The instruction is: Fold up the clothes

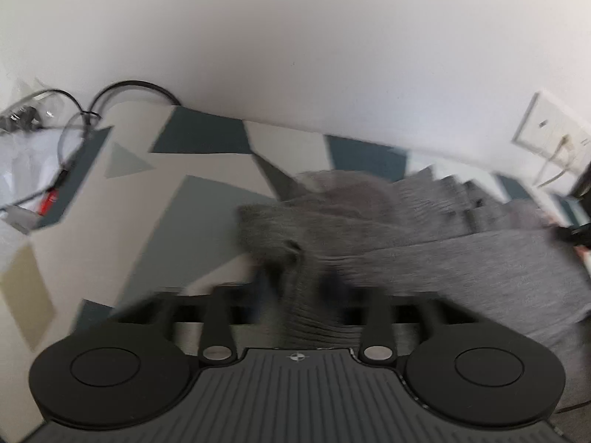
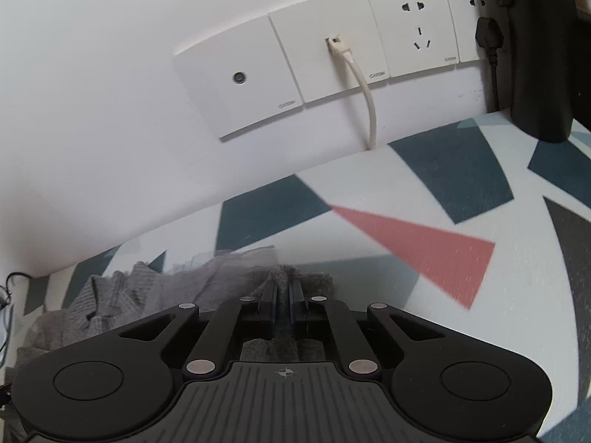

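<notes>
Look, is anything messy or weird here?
Only the grey sweater: it's bunched and rumpled on the patterned table cover, not flat yet. Each hand-held gripper, left and right, pinches a piece of it. Nothing looks spilled or broken.

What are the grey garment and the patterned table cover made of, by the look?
Grey garment: looks like a soft ribbed knit, matte; fine parallel ribs and fuzzy edges show, and it bunches between the fingers. Table cover: probably printed cloth or vinyl, flat with geometric patches; the weave is too blurred to tell.

Grey ribbed knit garment (image 1: 461, 254), apparently soft; matt printed tablecloth (image 2: 424, 199).
</notes>
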`<state>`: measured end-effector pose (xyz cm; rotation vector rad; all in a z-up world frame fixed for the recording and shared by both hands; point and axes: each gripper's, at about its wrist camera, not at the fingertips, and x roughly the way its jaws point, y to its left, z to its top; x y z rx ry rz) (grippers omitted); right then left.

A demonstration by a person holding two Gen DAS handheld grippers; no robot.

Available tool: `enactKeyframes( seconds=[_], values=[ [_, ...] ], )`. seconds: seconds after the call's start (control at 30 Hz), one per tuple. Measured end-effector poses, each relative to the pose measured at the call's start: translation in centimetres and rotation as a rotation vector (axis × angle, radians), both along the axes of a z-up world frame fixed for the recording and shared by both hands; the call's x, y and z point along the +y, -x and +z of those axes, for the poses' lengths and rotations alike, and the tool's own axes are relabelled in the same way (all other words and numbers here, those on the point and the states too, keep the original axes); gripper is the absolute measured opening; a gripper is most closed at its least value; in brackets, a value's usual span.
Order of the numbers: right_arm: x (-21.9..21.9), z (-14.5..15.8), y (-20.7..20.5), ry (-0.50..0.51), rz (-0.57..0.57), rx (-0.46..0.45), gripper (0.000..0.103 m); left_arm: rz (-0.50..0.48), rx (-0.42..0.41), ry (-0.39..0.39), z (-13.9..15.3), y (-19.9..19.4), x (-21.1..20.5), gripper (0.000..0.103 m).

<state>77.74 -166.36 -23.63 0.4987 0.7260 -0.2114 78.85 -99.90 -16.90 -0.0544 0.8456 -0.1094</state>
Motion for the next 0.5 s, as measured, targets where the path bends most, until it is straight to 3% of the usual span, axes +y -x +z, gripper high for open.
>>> enactKeyframes(
  seconds=[0.1, 0.17, 0.2, 0.3, 0.37, 0.5],
  values=[
    [-0.5, 0.1, 0.9, 0.002, -0.034, 0.001, 0.012, -0.011, 0.028, -0.011, 0.3, 1.4, 1.1, 0.091],
    [-0.9, 0.5, 2.3, -0.002, -0.090, 0.013, 0.052, -0.041, 0.050, 0.005, 0.5, 3.0, 2.1, 0.091],
    [-1.1, 0.7, 3.0, -0.004, -0.120, 0.019, 0.058, -0.056, 0.060, 0.013, 0.7, 3.8, 2.6, 0.091],
    [-1.8, 1.3, 6.6, -0.088, -0.127, 0.012, 0.061, -0.096, 0.111, 0.040, 0.9, 6.4, 4.4, 0.091],
    [-1.7, 1.6, 9.5, -0.118, -0.154, 0.033, 0.075, -0.114, 0.172, 0.048, 0.8, 8.3, 5.1, 0.091],
    [0.1, 1.8, 16.4, -0.136, -0.244, 0.079, 0.087, -0.166, 0.220, 0.004, 0.5, 11.7, 4.5, 0.092]
  ],
)
